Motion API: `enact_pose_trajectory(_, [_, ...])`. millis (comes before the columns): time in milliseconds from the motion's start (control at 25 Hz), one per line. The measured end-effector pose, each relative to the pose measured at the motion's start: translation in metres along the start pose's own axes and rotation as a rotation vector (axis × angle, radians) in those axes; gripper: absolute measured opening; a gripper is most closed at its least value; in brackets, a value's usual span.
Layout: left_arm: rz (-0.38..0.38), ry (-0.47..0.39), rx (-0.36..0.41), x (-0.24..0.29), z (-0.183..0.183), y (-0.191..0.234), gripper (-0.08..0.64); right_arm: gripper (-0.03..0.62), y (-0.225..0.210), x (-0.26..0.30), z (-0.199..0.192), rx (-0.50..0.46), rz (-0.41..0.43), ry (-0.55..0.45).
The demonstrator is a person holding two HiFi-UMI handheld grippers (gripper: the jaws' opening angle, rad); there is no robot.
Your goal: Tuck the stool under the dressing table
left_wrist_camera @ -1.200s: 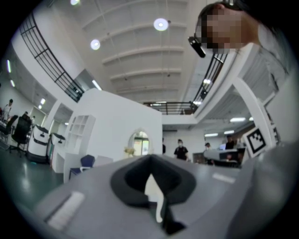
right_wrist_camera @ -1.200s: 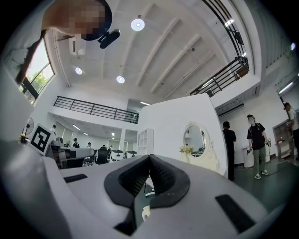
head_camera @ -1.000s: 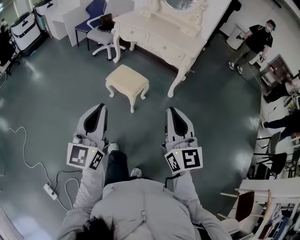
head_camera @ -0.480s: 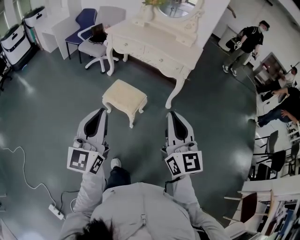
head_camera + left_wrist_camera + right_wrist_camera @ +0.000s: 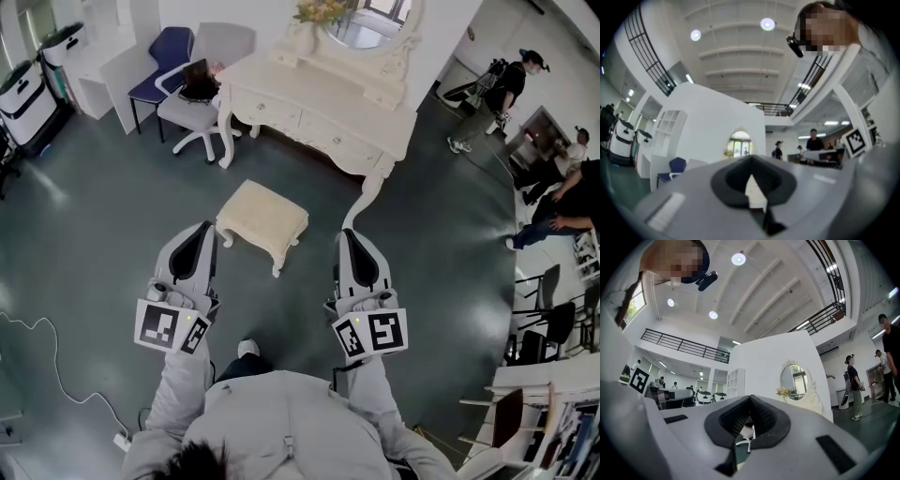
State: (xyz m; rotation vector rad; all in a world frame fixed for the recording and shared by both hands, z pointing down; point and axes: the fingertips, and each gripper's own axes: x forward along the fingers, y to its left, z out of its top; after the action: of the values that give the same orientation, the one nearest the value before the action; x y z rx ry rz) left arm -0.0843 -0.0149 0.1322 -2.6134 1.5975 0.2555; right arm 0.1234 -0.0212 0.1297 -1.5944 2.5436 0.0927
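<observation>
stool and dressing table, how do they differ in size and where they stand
The stool is low and small with a bare cushioned top; the dressing table is taller and longer, with drawers, a mirror and flowers. The stool stands out on the open floor, clear of the dressing table, which stands by the white wall. Both are cream with curved legs.

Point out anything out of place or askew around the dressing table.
The stool stands out on the floor in front of the dressing table, apart from it rather than tucked beneath. It is upright and roughly square to the table's front. Nothing looks spilled or damaged.
</observation>
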Motion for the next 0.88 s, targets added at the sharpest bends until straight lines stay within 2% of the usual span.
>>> enact_pose_trajectory(360, [-0.040, -0.003, -0.018, 0.015, -0.007, 0.054, 0.005, 0.003, 0.023, 0.038, -0.008, -0.026, -0.045, 0.013])
enact_pose_trajectory(520, [-0.055, 0.008, -0.055, 0.025, -0.022, 0.064, 0.005, 0.003, 0.022, 0.045, -0.018, -0.043, -0.065, 0.049])
enact_pose_trajectory(880, [-0.079, 0.088, -0.100, 0.061, -0.066, 0.080, 0.005, 0.003, 0.002, 0.075, -0.062, -0.010, -0.092, 0.133])
